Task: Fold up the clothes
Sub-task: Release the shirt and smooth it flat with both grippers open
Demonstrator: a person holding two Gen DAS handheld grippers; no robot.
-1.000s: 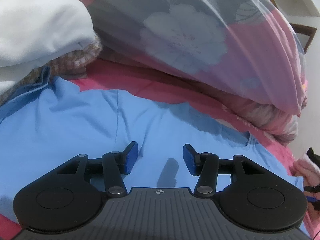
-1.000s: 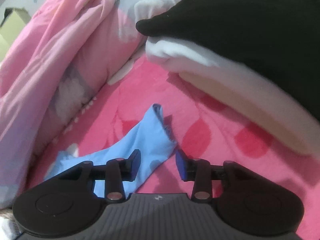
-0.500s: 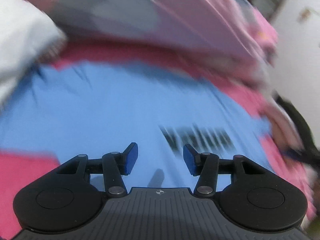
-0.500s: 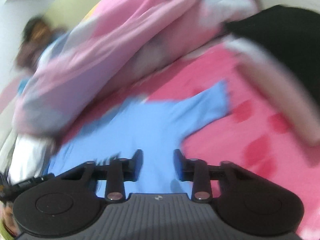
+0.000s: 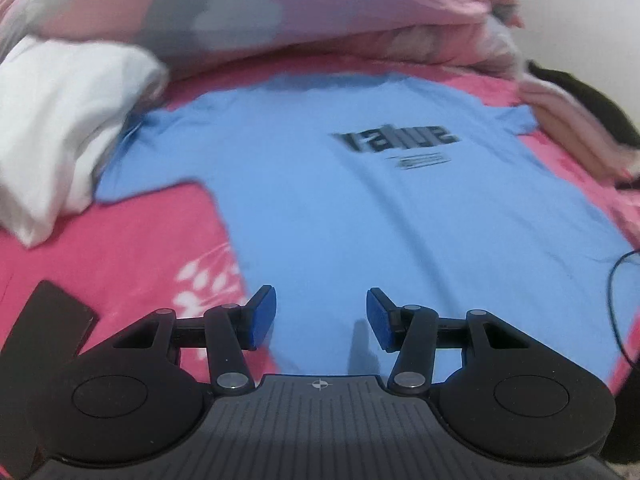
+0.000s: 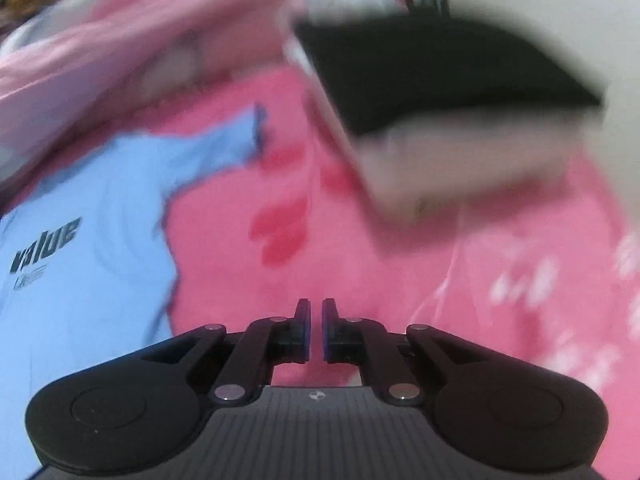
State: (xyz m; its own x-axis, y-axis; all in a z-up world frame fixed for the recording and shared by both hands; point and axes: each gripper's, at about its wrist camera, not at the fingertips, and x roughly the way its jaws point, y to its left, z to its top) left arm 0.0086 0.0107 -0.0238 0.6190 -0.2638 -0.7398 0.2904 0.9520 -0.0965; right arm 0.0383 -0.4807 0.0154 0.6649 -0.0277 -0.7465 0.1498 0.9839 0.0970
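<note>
Blue tee flat on the bed, both claws empty

The bed [image 5: 132, 236] holds the tee [image 5: 360, 220] spread print-up; piles crowd both sleeves, so I could drag the white stack [image 5: 52, 120] or the black stack [image 6: 420, 80] into a fold, and the phone [image 5: 44, 328] sits near the hem. My left claw [image 5: 321, 316] hangs spread wide over the hem, my right claw [image 6: 316, 330] is nearly pinched together over bare sheet. A second ago both were low by the sleeves, right one wide.
</note>
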